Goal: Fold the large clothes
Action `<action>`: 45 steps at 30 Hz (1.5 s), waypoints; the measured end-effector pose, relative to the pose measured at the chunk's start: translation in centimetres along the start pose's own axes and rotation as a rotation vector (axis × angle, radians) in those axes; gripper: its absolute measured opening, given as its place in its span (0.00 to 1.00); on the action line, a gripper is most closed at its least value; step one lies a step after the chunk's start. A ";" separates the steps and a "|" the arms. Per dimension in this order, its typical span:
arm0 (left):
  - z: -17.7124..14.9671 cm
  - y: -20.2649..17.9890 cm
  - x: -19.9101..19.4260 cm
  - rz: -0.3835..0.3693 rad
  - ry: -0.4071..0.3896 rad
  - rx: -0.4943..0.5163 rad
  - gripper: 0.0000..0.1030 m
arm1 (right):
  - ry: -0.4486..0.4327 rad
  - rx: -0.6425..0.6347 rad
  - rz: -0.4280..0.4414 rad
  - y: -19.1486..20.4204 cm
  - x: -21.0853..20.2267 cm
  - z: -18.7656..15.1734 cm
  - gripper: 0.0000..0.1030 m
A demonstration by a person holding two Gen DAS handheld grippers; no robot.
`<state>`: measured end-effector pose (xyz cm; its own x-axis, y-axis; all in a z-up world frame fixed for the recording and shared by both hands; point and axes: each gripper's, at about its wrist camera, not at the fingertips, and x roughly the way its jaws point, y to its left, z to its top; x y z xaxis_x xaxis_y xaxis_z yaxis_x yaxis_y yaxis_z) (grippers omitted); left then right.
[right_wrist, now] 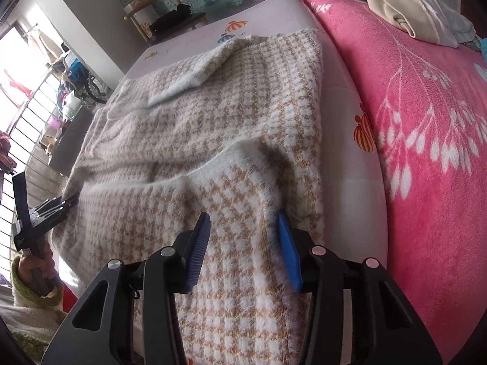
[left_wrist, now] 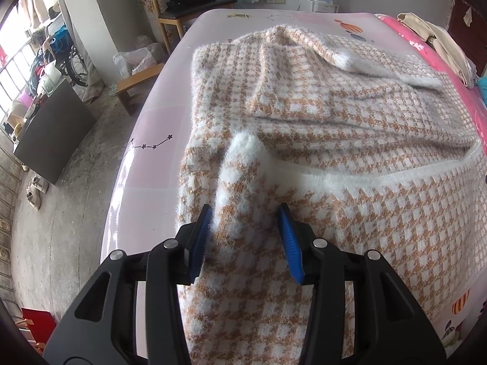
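Observation:
A fuzzy tan-and-white houndstooth sweater (left_wrist: 334,115) lies spread on the pale pink bed sheet (left_wrist: 158,158), with a sleeve folded across its far part. My left gripper (left_wrist: 246,219) is open, its blue pads on either side of a raised fold with a white fuzzy cuff (left_wrist: 243,149) at the sweater's near left edge. The same sweater (right_wrist: 213,115) fills the right wrist view. My right gripper (right_wrist: 243,228) is open, straddling the sweater's near right part beside a white trim (right_wrist: 194,176). The left gripper (right_wrist: 51,206) shows at the left there, held in a hand.
A bright pink floral blanket (right_wrist: 426,121) covers the bed's right side, with beige clothes (right_wrist: 395,9) piled at its far end. The bed's left edge drops to a concrete floor (left_wrist: 61,213). A wooden chair (left_wrist: 182,9), a black box (left_wrist: 51,133) and a low stool (left_wrist: 137,85) stand there.

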<state>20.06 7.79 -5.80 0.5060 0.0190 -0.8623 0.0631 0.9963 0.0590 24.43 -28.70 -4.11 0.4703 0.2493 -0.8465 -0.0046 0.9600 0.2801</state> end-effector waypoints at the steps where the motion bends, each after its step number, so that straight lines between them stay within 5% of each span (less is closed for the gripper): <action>1: 0.0 0.0 0.0 -0.001 0.000 -0.001 0.42 | 0.005 -0.014 -0.009 0.2 0.1 -0.1 0.42; 11: 0.0 0.1 0.1 -0.001 -0.003 0.001 0.42 | 0.029 -0.040 -0.068 0.3 2.1 0.9 0.34; 19: -0.2 -0.2 -0.2 -0.001 -0.028 0.014 0.37 | -0.007 -0.101 -0.166 2.3 1.1 -0.2 0.09; 22: -0.5 -0.4 -1.0 0.021 -0.079 0.037 0.18 | -0.046 -0.119 -0.194 3.2 0.0 -0.5 0.08; 25: -1.0 -0.4 -2.2 0.023 -0.124 0.052 0.11 | -0.090 -0.131 -0.215 3.8 -1.8 -1.1 0.08; 34: -1.9 -0.1 -6.7 0.019 -0.260 0.057 0.10 | -0.212 -0.129 -0.230 5.6 -6.9 -2.8 0.07; 45: -3.2 -0.1 -8.8 0.026 -0.298 0.051 0.10 | -0.259 -0.119 -0.217 5.9 -8.5 -4.3 0.07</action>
<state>12.84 7.85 0.15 0.7373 0.0112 -0.6754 0.0861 0.9902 0.1104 16.59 -24.58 2.76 0.6797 0.0116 -0.7334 0.0247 0.9989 0.0388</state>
